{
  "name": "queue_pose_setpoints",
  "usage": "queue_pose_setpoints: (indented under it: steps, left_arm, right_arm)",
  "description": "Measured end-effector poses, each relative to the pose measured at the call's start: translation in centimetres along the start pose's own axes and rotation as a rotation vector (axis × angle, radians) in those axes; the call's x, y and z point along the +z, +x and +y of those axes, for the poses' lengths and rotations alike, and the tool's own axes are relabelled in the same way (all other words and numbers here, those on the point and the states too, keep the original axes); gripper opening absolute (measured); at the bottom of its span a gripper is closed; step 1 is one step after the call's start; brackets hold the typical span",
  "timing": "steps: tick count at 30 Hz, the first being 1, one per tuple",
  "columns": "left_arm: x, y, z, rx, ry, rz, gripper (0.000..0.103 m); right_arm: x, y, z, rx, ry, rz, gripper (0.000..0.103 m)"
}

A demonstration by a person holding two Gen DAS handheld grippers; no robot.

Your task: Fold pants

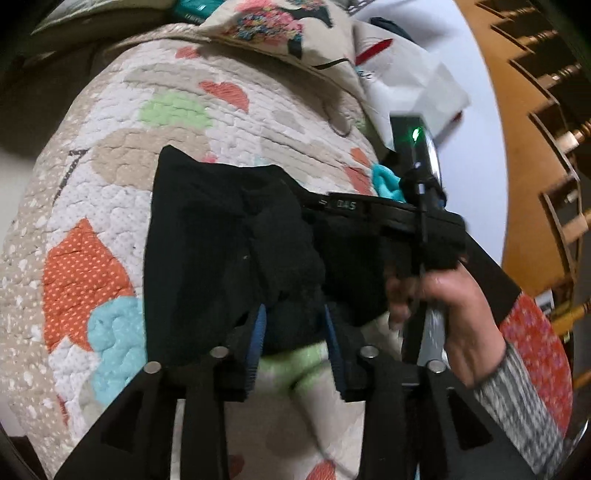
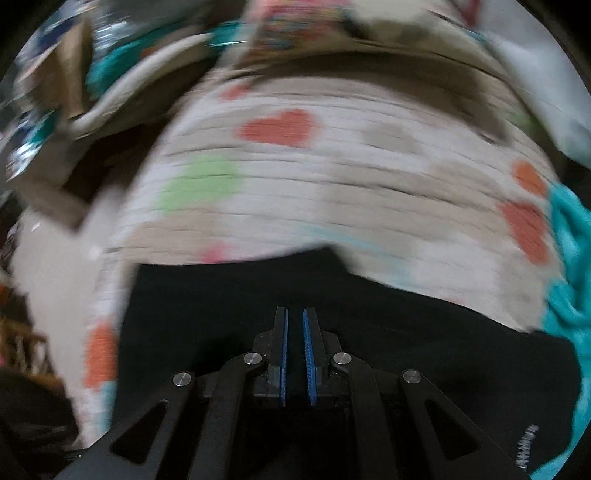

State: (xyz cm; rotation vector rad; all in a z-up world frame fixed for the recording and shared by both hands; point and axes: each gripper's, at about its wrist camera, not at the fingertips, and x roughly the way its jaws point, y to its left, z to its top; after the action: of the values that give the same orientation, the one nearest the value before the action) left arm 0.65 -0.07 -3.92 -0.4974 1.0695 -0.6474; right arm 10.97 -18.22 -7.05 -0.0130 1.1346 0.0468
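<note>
pants (image 1: 221, 240) lie black and bunched on the quilt (image 1: 155, 122), partly doubled over, and they are the landmark for all that follows. the left gripper (image 1: 295, 345) has its blue pads apart, with a fold of the pants' near edge sitting between them; whether the pads still press the cloth i cannot tell, they look clear of it. the right gripper (image 2: 294, 356) shows its pads drawn nearly together with only a thin slit, nothing visible between them, hovering over the pants in a blurred view. the hand (image 1: 454, 314) on the right tool sits just right of the pants, above their right side

judged from this, the fold is being laid down: let the cloth settle flat, then smooth the bunched middle before taking a fresh hold at the edge

left of the pants and beyond them the quilt is bare and gives free room. a teal cloth (image 2: 569, 258) lies just right of them, and a patterned pillow (image 1: 273, 26) well beyond, so sweeps are safer leftward
</note>
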Motion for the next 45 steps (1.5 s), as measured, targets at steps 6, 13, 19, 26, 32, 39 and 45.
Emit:
queue_pose_setpoints:
  steps: [6, 13, 19, 26, 32, 39, 45]
  left_arm:
    - [0.5, -2.2, 4.6, 0.086, -0.154, -0.062, 0.035]
    - [1.5, -1.3, 7.5, 0.155, -0.244, -0.076, 0.039]
    - [1.6, 1.6, 6.9, 0.124, -0.246, -0.040, 0.047]
    - [0.1, 3.9, 5.4, 0.102, -0.180, -0.015, 0.050]
    - [0.0, 4.2, 5.2, 0.157, -0.113, 0.006, 0.019]
    - [-0.1, 2.6, 6.4, 0.126, -0.163, 0.008, 0.017]
    - [0.5, -0.8, 9.0, 0.157, -0.241, -0.038, 0.017]
  right_arm:
    - [-0.9, -3.7, -2.9, 0.100, 0.137, -0.102, 0.011]
    - [-3.2, -2.5, 3.4, 0.494, 0.066, -0.014, 0.011]
    - [-3.4, -1.2, 3.5, 0.241, 0.073, 0.043, 0.010]
    - [1.8, -2.1, 10.1, 0.258, -0.093, 0.003, 0.062]
    - [2.1, 3.0, 15.4, 0.127, -0.238, 0.166, 0.043]
    - [2.0, 2.5, 16.4, 0.137, -0.211, 0.142, 0.009]
    - [3.3, 2.3, 19.5, 0.171, -0.210, 0.126, 0.008]
